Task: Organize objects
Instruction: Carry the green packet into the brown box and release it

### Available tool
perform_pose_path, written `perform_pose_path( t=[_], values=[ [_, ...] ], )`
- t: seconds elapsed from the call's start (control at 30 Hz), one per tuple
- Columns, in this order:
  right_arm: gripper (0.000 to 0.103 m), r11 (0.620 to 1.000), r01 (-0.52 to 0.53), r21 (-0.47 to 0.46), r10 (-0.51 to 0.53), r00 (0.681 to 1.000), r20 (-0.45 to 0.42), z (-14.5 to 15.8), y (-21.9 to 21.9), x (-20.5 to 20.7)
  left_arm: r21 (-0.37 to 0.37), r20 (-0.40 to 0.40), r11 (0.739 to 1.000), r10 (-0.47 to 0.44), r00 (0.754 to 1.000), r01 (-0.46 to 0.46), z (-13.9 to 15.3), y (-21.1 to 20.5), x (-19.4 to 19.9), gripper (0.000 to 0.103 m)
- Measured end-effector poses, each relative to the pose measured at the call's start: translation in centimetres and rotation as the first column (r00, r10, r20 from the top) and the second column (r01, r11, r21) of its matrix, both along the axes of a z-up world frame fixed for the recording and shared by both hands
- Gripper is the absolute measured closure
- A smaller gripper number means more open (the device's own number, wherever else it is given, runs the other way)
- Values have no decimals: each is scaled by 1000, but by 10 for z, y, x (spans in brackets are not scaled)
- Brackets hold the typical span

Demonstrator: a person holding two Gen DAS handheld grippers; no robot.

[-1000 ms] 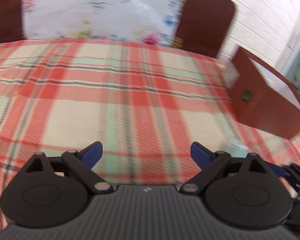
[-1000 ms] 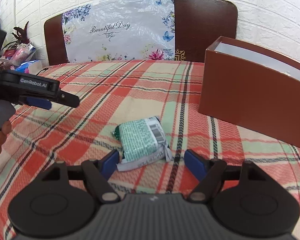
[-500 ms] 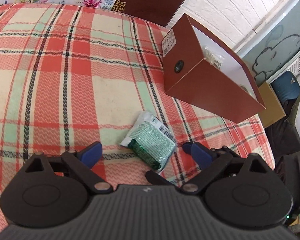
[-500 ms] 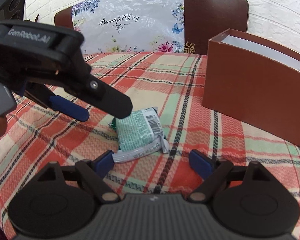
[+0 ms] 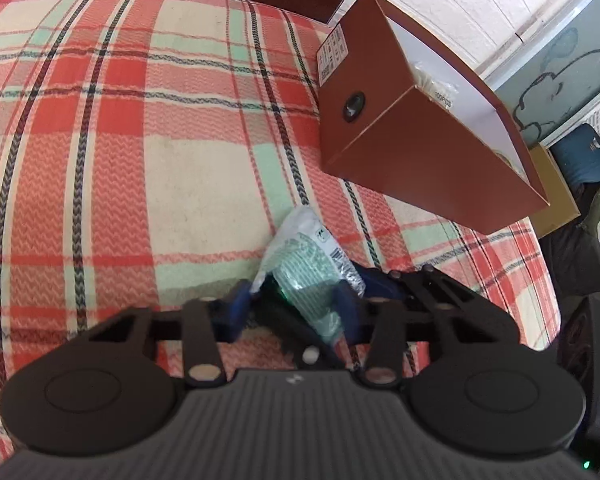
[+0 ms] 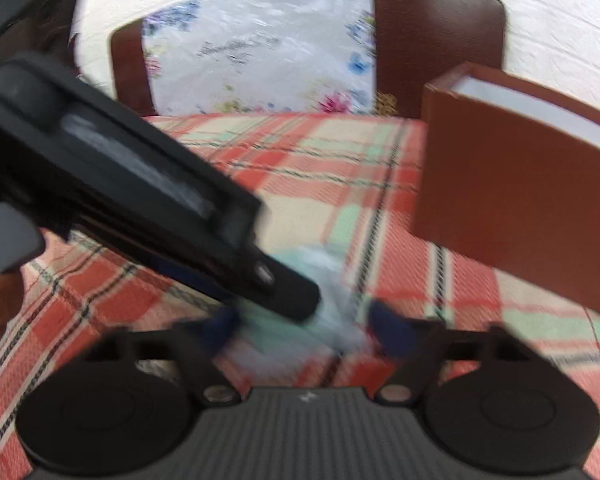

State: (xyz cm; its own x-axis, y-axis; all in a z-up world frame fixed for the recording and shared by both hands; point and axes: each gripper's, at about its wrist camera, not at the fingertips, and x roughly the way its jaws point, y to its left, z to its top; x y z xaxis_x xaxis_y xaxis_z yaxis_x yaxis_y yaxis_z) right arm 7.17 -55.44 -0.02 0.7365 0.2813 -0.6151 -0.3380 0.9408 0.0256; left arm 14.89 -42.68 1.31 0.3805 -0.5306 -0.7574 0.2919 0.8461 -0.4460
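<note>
A green and white packet (image 5: pixel 300 256) lies on the checked tablecloth, just in front of an open brown box (image 5: pixel 420 152). My left gripper (image 5: pixel 291 312) points down at the packet. Its jaws are closing, and both blue pads press the packet's sides. One blue pad of the right gripper's fingers (image 5: pixel 378 280) sits at the packet's right corner. The right wrist view is blurred. There the packet (image 6: pixel 328 268) lies between the closing jaws of my right gripper (image 6: pixel 304 332), and I cannot make out contact. The left gripper's finger (image 6: pixel 288 292) crosses over it. The box (image 6: pixel 520 200) stands to the right.
Two brown chair backs (image 6: pixel 440 32) and a flowered plastic sheet (image 6: pixel 260 52) stand behind the table. The table's right edge (image 5: pixel 540 280) drops off beside a cardboard box (image 5: pixel 556 200) and dark bags. A person's hand (image 6: pixel 0 300) holds the left gripper.
The left gripper swung right and down onto the packet and its jaws narrowed around it. The right gripper's jaws also narrowed around the packet, and its view turned blurred.
</note>
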Motion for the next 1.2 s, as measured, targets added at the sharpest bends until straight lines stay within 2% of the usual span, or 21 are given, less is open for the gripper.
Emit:
perform_pose_path(
  t=[0.1, 0.17, 0.27, 0.37, 0.5, 0.63, 0.67, 0.7, 0.73, 0.77, 0.83, 0.93, 1.0, 1.2],
  values=[
    [55, 999, 40, 25, -41, 998, 42, 9, -4, -3, 3, 48, 999, -39, 998, 39, 24, -8, 2, 59],
    [55, 996, 79, 30, -82, 989, 124, 26, -11, -12, -17, 119, 997, -76, 990, 79, 51, -20, 2, 59],
    [55, 986, 164, 31, -167, 953, 253, 57, -31, -17, -16, 225, 989, -140, 964, 148, 90, -51, 8, 59],
    [55, 966, 250, 59, -256, 913, 319, 82, -63, -10, -21, 286, 976, -202, 937, 216, 116, -92, 21, 59],
    [55, 929, 362, 72, -363, 863, 352, 95, -111, 3, -2, 320, 954, -284, 904, 301, 124, -157, 40, 58],
    [55, 898, 437, 46, -426, 840, 335, 87, -155, 24, 33, 313, 940, -333, 890, 340, 110, -212, 61, 57],
    [54, 891, 453, 30, -437, 837, 331, 83, -163, 31, 54, 322, 942, -330, 888, 331, 105, -223, 65, 57],
    [52, 881, 473, 12, -450, 830, 331, 78, -171, 40, 89, 337, 947, -319, 886, 307, 102, -231, 69, 51],
    [35, 866, 499, -15, -467, 820, 330, 73, -177, 49, 130, 358, 953, -303, 883, 274, 99, -238, 73, 46],
    [26, 848, 528, -44, -489, 812, 318, 68, -183, 58, 174, 380, 956, -288, 879, 238, 97, -243, 75, 45],
    [28, 835, 550, -32, -516, 801, 303, 64, -193, 61, 239, 401, 955, -261, 878, 175, 94, -245, 78, 44],
    [26, 832, 554, 30, -534, 786, 311, 64, -196, 44, 274, 437, 954, -234, 868, 120, 98, -229, 74, 37],
    [26, 827, 560, 51, -545, 777, 314, 65, -196, 42, 307, 465, 949, -221, 857, 78, 103, -220, 66, 36],
    [25, 815, 569, 115, -574, 760, 306, 78, -187, 26, 331, 531, 944, -190, 826, 5, 118, -186, 32, 27]
  ],
)
